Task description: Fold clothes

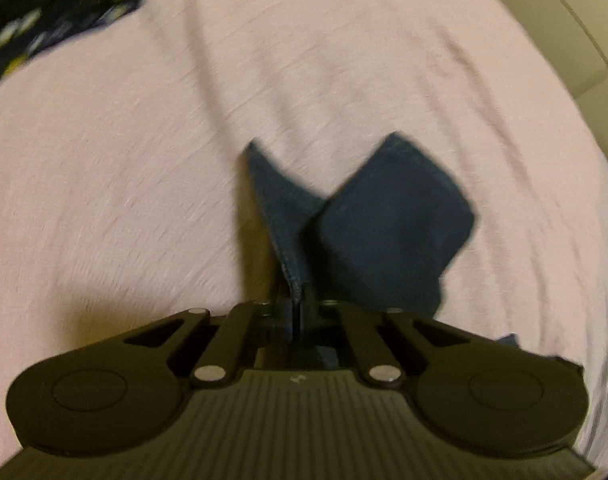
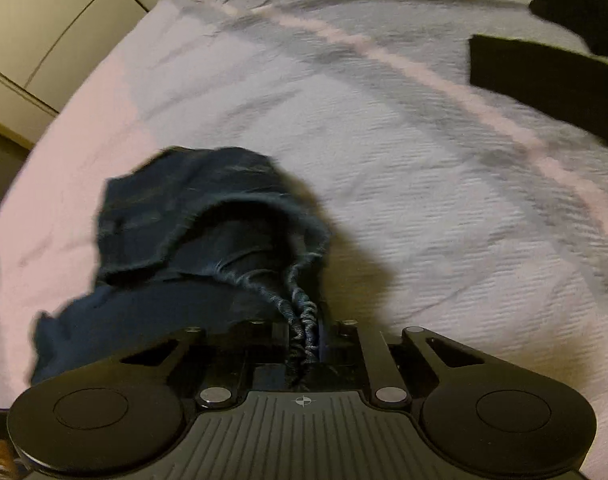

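- Left tool [image 1: 299, 312] pinches a hemmed edge of the dark blue garment [image 1: 388, 224]; the cloth hangs at the centre of the frame above the pink bed sheet [image 1: 123, 160].
- Right tool [image 2: 304, 340] pinches a bunched, frayed edge of the same garment [image 2: 191, 216], left of centre.
- Judgement: the garment is held up between both tools; next it needs spreading flat on the bed.
- Black clothes [image 2: 544, 76] lie upper right.

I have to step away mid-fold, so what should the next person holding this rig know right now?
Left hand-held gripper: shut on a stitched edge of the dark blue garment.
Right hand-held gripper: shut on a gathered edge of the same kind of dark blue cloth.
The cloth hangs bunched over the pale bedsheet.
Dark clothes lie further off on the bed.
Done: both edges gripped.
Left: spread it, fold it, set it down.
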The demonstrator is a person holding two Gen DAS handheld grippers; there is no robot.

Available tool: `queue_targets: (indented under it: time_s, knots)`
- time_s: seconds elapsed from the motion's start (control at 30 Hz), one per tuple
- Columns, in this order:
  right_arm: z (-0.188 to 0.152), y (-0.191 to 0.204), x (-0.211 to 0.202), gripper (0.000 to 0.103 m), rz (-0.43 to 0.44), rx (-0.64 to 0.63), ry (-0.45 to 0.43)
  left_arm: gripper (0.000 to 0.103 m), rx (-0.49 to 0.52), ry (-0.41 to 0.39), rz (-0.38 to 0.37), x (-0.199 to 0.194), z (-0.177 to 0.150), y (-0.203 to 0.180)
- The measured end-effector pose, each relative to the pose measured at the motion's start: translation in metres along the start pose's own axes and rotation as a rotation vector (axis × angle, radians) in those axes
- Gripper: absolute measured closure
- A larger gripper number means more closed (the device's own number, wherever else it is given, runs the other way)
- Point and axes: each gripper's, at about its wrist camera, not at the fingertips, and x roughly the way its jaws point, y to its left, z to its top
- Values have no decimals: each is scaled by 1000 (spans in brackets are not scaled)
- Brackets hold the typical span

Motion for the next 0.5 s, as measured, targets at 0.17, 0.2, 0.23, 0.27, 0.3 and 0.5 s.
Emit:
queue_targets:
  time_s: [0.17,0.2,0.23,0.27,0.3,0.5]
  knots:
    - [70,45,-30,94,185,118,-54,102,116,-190,-33,-69,58,-52]
    - [85,54,-36,94,223,141,-66,102,138,-231,-39,-83,71,-63]
    - [101,63,-44,94,260,167,-81,102,160,-272,-45,-98,83,-74]
    - [118,70,-54,94,307,197,-101,102,183,-312,-52,-112,95,-85]
    - [135,77,-65,94,365,226,-124,102,205,-353,-58,-127,107,-95]
    - [169,74,-150,95,611,273,-218,100,159,-445,-68,-197,65,-40]
